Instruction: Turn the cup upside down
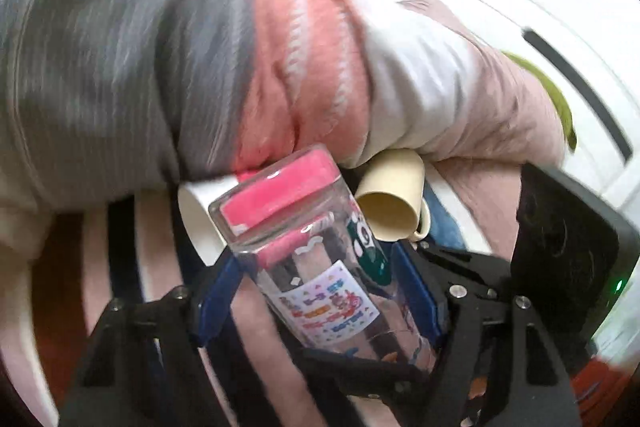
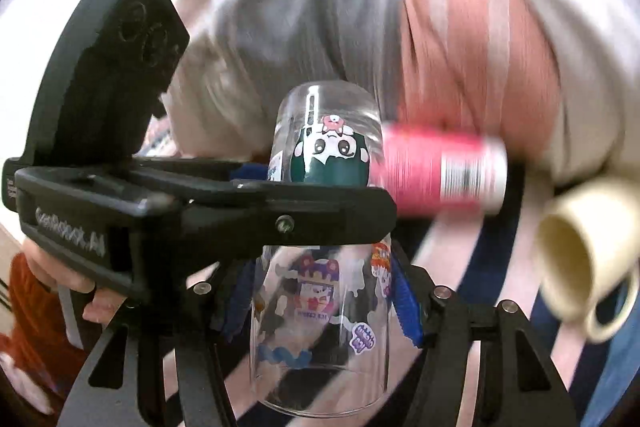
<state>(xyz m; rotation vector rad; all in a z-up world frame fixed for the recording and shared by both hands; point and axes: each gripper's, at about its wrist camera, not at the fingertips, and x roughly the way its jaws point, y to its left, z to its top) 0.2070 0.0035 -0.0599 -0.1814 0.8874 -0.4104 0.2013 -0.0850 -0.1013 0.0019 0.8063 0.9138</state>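
Note:
A clear glass cup with cartoon stickers [image 2: 324, 259] is held in the air, base pointing away from both cameras and mouth toward them. My left gripper [image 1: 320, 291] is shut on the glass cup [image 1: 316, 267], its blue pads [image 1: 216, 299] pressing both sides. My right gripper [image 2: 320, 291] also has its blue pads [image 2: 406, 303] against the cup's sides. The left gripper's black body [image 2: 200, 203] crosses in front of the cup in the right wrist view.
A cream mug [image 2: 584, 255] lies on its side to the right, also in the left wrist view [image 1: 394, 199]. A pink can [image 2: 440, 167] lies behind the cup. A grey, pink and white blanket [image 1: 200, 47] is bunched behind. A striped cloth [image 2: 460, 259] lies underneath.

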